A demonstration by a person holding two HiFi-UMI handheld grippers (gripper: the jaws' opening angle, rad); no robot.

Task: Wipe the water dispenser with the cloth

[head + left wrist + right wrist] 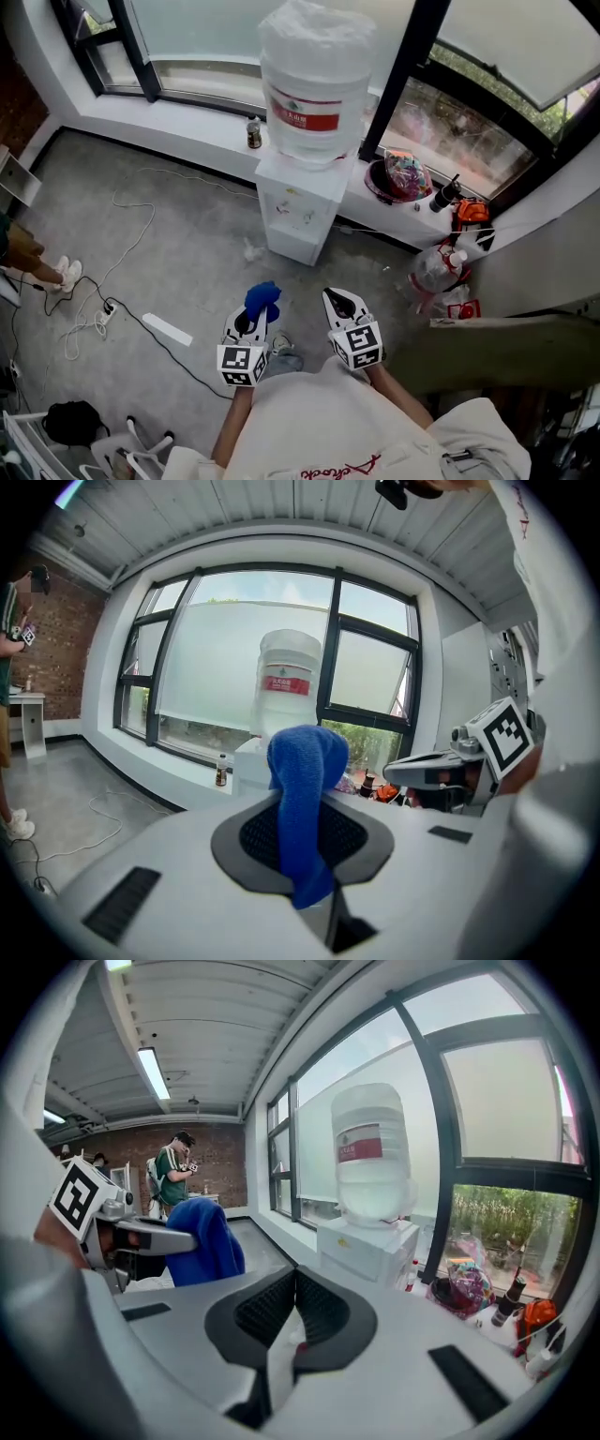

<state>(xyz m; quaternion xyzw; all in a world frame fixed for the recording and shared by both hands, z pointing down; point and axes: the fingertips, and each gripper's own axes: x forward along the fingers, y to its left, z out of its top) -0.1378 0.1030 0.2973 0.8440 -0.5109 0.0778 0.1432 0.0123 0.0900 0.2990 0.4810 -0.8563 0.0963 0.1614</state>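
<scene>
A white water dispenser (300, 211) with a large clear bottle (314, 80) on top stands against the window sill, ahead of both grippers. My left gripper (251, 319) is shut on a blue cloth (262, 300), which stands up between its jaws (305, 761) and droops over. In the left gripper view the dispenser's bottle (289, 682) shows behind the cloth. My right gripper (342, 302) is beside the left one, shut with nothing in it (293, 1283). From it I see the dispenser (370, 1241) some way off and the cloth (206, 1241) at left.
On the sill stand a small dark bottle (253, 133) and a bowl of colourful items (403, 175). Plastic bottles (436, 272) lie on the floor right of the dispenser. Cables and a power strip (106, 307) run across the floor at left. A person (173, 1177) stands far back.
</scene>
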